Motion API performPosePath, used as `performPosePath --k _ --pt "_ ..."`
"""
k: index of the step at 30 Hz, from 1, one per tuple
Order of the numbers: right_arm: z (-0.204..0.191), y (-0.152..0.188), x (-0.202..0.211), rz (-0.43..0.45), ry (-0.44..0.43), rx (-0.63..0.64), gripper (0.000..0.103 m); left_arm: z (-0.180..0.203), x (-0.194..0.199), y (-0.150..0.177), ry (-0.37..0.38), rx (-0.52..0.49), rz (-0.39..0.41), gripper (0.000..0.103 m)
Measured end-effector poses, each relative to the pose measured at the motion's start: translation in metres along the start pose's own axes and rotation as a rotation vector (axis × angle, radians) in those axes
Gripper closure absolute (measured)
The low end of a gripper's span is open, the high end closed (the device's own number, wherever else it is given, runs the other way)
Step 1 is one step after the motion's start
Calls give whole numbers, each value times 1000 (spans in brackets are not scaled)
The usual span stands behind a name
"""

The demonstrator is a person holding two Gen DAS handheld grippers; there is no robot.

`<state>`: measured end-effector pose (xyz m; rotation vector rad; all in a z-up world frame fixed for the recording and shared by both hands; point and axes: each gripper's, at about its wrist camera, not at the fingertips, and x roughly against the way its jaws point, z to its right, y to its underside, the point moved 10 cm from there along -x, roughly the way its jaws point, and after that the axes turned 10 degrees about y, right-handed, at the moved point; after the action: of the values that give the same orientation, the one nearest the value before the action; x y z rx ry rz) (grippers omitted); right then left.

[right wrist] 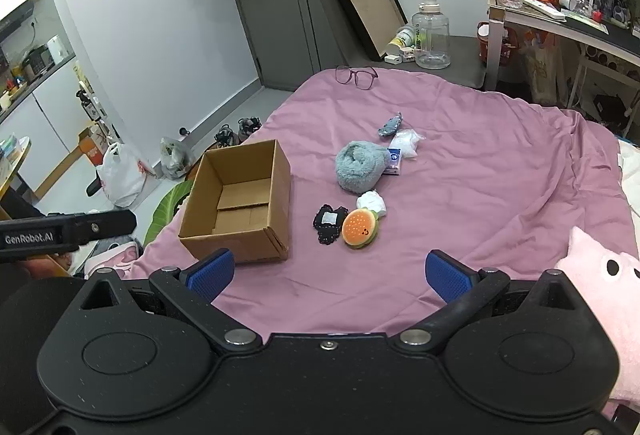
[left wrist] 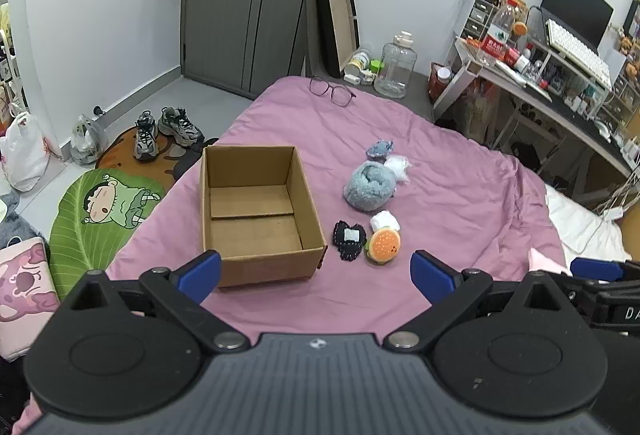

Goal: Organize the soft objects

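An open, empty cardboard box (left wrist: 256, 211) (right wrist: 240, 199) sits on the pink bedsheet (left wrist: 460, 203) (right wrist: 480, 175). To its right lie soft items: a fluffy blue-grey ball (left wrist: 370, 185) (right wrist: 360, 167), a small blue plush (left wrist: 380, 148) (right wrist: 390, 125), a white plastic packet (left wrist: 398, 167) (right wrist: 406, 143), a white roll (left wrist: 385, 221) (right wrist: 371, 203), a burger plush (left wrist: 383, 246) (right wrist: 360, 228) and a black knitted piece (left wrist: 349, 238) (right wrist: 330, 223). My left gripper (left wrist: 316, 275) is open and empty, near the box's front. My right gripper (right wrist: 328, 273) is open and empty, short of the burger plush.
Glasses (left wrist: 332, 91) (right wrist: 356, 75) lie at the bed's far edge. A pink plush pillow (right wrist: 600, 299) is at the right. A water jug (left wrist: 396, 67) and a leaning tray (left wrist: 336, 15) stand by the wall. A cluttered desk (left wrist: 560, 83) is right; shoes (left wrist: 168, 131) and bags left.
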<state>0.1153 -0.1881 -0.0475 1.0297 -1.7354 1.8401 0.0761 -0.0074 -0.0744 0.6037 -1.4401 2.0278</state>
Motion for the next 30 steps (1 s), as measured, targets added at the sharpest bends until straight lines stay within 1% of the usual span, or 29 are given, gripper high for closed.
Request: performPosePath --k 5,8,11,16,21,30 --pt "-1 -3 -3 -2 -31 -12 0 3 3 -4 25 -8 11 3" --pt "2 -6 -7 4 -26 -21 0 4 1 -7 45 -25 -1 3" --pt "5 -7 -13 1 -21 -27 0 0 -1 -10 38 -35 -3 3" --pt "12 -8 -26 -12 -19 -46 0 -11 -12 -15 32 -21 -20 3" --pt "22 -11 -40 -11 -25 -79 0 -22 -20 -24 35 -18 -21 3" --pt "31 -10 -69 -40 -29 -96 0 -33 -45 -33 31 -17 -48 3"
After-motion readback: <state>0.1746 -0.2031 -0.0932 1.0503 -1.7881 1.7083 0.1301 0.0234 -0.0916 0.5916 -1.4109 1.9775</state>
